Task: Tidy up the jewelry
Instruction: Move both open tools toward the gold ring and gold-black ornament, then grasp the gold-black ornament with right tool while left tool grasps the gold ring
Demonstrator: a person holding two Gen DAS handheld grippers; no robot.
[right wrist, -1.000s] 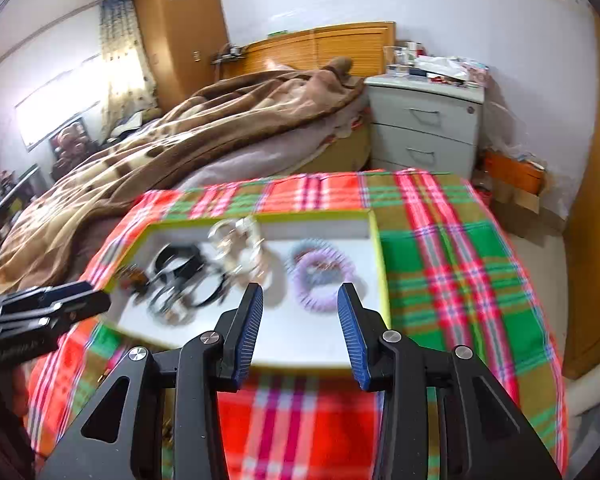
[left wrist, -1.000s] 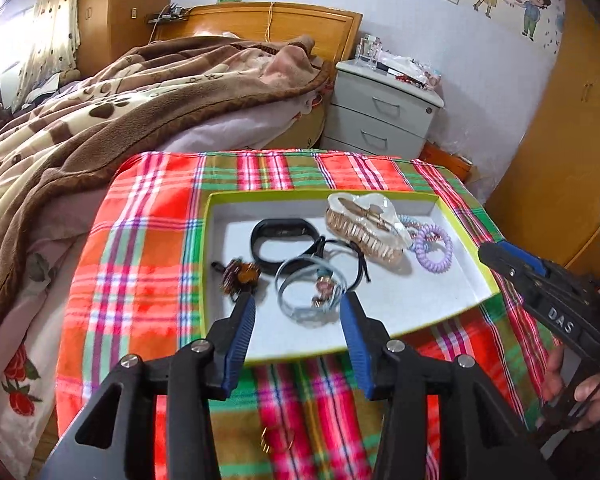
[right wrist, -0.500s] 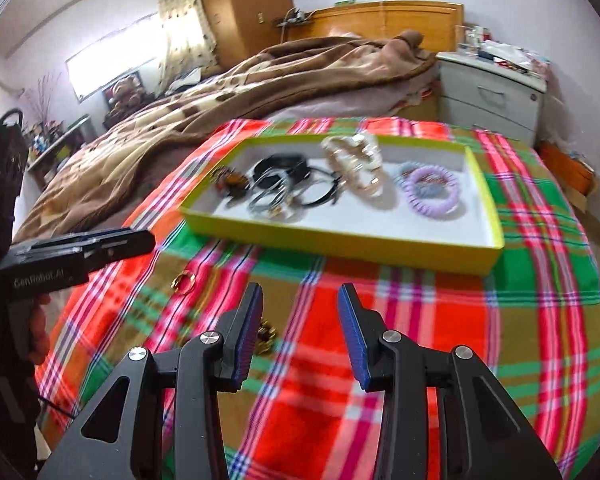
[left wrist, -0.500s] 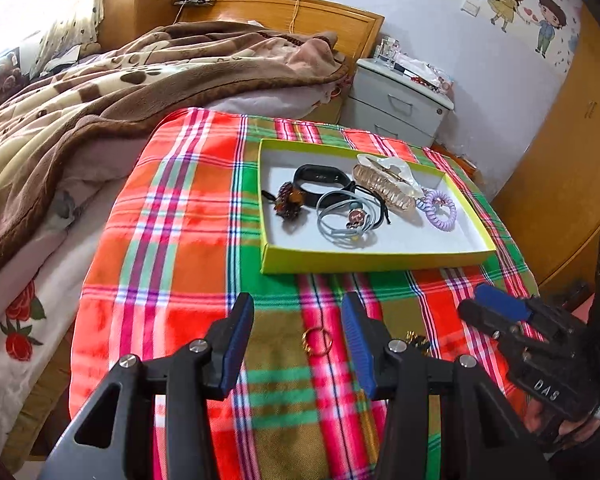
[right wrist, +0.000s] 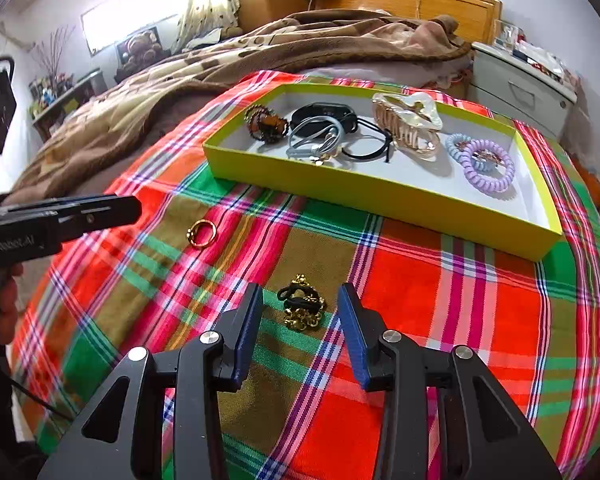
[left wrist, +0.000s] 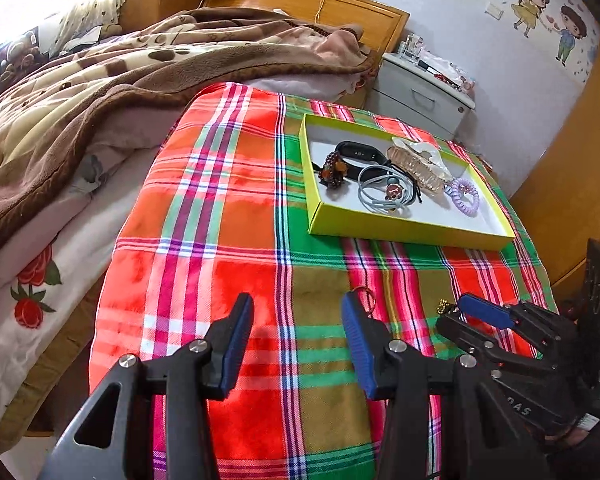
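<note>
A yellow-green tray (right wrist: 380, 196) (left wrist: 400, 234) on the plaid cloth holds a beaded bracelet (right wrist: 266, 123), a black band (right wrist: 324, 114), grey and black hair ties (right wrist: 316, 136), a clear claw clip (right wrist: 406, 122) and a purple coil tie (right wrist: 488, 164). On the cloth lie a gold ring (right wrist: 201, 233) (left wrist: 365, 295) and a black-and-gold hair tie (right wrist: 301, 303). My right gripper (right wrist: 299, 300) is open, its fingers either side of the black-and-gold tie, just above the cloth. My left gripper (left wrist: 296, 312) is open and empty, left of the ring.
The plaid cloth (left wrist: 228, 208) covers a small table beside a bed with a brown blanket (left wrist: 100, 72). A white nightstand (left wrist: 420, 92) stands behind the tray. A wooden wardrobe (left wrist: 572, 152) is at the right.
Both grippers have pulled back from over the tray towards the near part of the cloth. The right one now straddles the black-and-gold tie; the left sits near the ring.
</note>
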